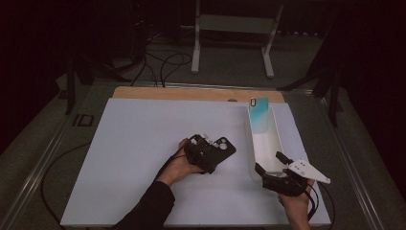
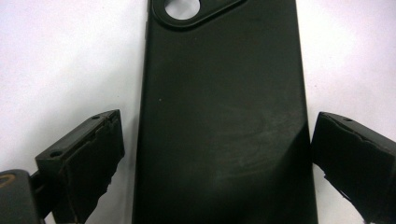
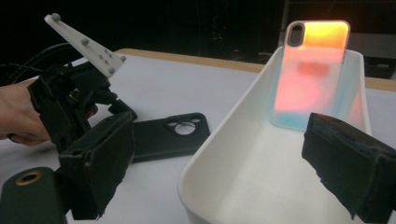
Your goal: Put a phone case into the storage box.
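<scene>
Near the middle of the high view, the left gripper [image 1: 207,152] is straddling a black phone case [image 2: 224,121] lying flat on the white surface [image 1: 139,143]; its fingers [image 2: 88,154] are standing open on either side, apparently not yet touching. Closing squarely on the long edges and keeping the case level should prevent slipping. At lower right, the right gripper [image 1: 270,165] is waiting open by the near end of the white bin [image 3: 224,154], where a translucent phone case [image 3: 313,70] is leaning.

Right gripper [image 3: 224,163]: jaws apart over white tray [image 3: 219,140]; iridescent phone case [image 3: 313,74] leans upright inside; black case [image 3: 170,135] lies beside.
</scene>
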Demonstrator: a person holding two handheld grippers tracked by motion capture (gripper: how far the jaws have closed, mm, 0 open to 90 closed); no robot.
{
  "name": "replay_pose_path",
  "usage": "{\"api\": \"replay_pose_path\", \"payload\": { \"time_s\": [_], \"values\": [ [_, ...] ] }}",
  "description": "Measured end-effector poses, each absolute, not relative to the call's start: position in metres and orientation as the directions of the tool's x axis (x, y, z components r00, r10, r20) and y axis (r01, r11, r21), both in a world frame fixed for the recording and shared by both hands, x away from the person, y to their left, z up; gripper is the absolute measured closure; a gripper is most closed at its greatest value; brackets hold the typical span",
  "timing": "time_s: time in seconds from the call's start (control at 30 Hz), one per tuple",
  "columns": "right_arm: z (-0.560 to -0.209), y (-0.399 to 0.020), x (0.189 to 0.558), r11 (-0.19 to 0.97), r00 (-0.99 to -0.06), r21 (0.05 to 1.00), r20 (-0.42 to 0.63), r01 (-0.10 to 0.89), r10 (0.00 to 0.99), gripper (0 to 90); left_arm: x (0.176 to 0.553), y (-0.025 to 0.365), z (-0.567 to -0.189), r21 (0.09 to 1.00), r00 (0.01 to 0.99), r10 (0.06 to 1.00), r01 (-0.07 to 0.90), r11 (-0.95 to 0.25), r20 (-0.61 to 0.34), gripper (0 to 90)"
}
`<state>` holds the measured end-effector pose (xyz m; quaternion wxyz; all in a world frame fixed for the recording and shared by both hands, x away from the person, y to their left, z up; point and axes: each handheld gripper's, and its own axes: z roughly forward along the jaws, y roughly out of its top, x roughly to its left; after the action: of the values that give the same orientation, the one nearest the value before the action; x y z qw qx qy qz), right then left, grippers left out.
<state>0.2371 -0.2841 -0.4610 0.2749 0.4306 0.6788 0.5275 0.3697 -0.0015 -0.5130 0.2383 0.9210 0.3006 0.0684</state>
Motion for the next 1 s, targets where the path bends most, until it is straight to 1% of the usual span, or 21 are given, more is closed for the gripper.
{"api": "replay_pose_path", "payload": {
  "time_s": [0.13,0.23,0.53,0.6,0.63,0.77,1.0],
  "values": [
    [-0.461,-0.284,0.237,0.072,-0.478,0.953,0.082,0.295,0.875,9.2,0.369,-0.001,-0.512,0.473,0.814,0.58,0.516,-0.714,-0.011,5.9],
    [-0.461,-0.284,0.237,0.075,-0.479,0.952,0.08,0.295,0.874,9.2,0.368,-0.001,-0.51,0.466,0.815,0.579,0.516,-0.719,-0.01,12.5],
    [-0.461,-0.285,0.236,0.071,-0.475,0.952,0.084,0.299,0.876,9.2,0.363,0.001,-0.506,0.402,0.819,0.574,0.526,-0.749,-0.001,13.1],
    [-0.461,-0.286,0.236,0.072,-0.474,0.951,0.083,0.299,0.877,9.2,0.363,0.001,-0.506,0.402,0.819,0.574,0.526,-0.749,-0.001,13.1],
    [-0.461,-0.287,0.236,0.067,-0.471,0.952,0.086,0.3,0.878,9.3,0.358,0.01,-0.503,0.359,0.831,0.557,0.519,-0.775,0.001,13.1],
    [-0.461,-0.288,0.236,0.067,-0.47,0.952,0.085,0.297,0.878,9.2,0.354,0.019,-0.502,0.329,0.836,0.549,0.52,-0.788,-0.004,13.0],
    [-0.461,-0.286,0.236,0.073,-0.472,0.951,0.082,0.3,0.878,9.3,0.348,0.037,-0.499,0.239,0.842,0.539,0.526,-0.816,-0.013,12.7]
  ]
}}
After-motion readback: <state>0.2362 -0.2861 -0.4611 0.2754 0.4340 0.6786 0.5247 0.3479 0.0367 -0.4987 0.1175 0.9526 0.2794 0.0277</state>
